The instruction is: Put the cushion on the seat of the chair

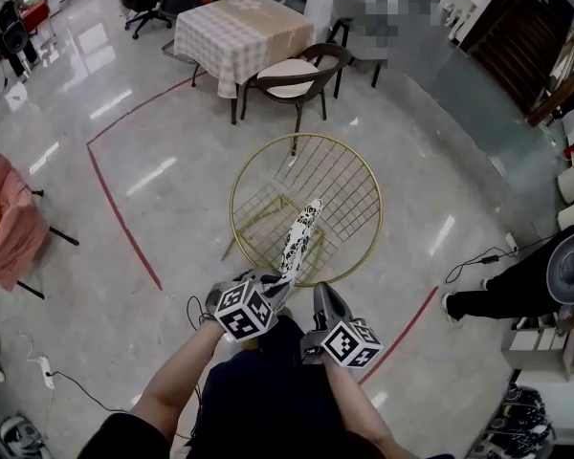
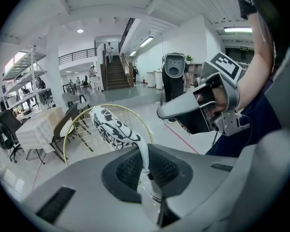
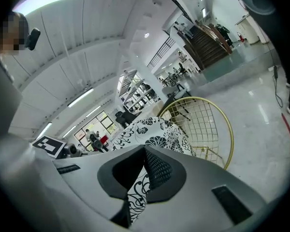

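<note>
Left tongs and right tongs each clamped tight on an edge of the patterned cushion; cushion held edge-up over the gold wire chair.

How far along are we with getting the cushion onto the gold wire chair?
Done: the cushion is picked up, pinched by the left gripper and the right gripper. In hand: it is held up near the gold chair, not yet resting on it. Left: lay it flat there and release.
</note>
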Available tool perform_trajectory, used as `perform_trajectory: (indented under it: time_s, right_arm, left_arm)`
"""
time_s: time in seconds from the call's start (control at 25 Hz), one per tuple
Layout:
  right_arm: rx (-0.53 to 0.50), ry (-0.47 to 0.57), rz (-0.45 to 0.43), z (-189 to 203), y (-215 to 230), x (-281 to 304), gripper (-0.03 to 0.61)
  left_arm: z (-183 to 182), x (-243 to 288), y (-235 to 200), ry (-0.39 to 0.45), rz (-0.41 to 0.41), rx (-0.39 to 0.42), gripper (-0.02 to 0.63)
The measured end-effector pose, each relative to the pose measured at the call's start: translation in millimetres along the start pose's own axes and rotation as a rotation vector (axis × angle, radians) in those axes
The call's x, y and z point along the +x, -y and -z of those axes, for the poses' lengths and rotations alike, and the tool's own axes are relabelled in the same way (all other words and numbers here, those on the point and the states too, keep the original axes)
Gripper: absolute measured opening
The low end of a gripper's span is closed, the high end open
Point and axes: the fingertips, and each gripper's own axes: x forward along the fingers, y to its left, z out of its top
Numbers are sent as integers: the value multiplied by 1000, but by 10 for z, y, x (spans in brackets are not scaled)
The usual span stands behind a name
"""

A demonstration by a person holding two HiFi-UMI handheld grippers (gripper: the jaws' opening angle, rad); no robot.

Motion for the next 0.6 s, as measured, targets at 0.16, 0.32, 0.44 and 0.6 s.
perform_trajectory:
  time_s: [0.16, 0.32, 0.44, 0.6]
  right_arm:
    - [16, 6, 8, -100, 134, 87, 3]
    - [32, 4, 23, -181, 286, 156, 3]
    - [45, 6, 34, -248, 400, 185, 3]
    - [67, 13, 48, -347, 534, 251, 3]
  left_arm:
    - [-89, 196, -73, -13, 26, 19, 35]
    - [-238, 380, -133, -14, 56, 39, 35]
    - [-351, 507, -168, -16, 74, 61, 35]
    - [-474, 659, -211, -20, 101, 82, 35]
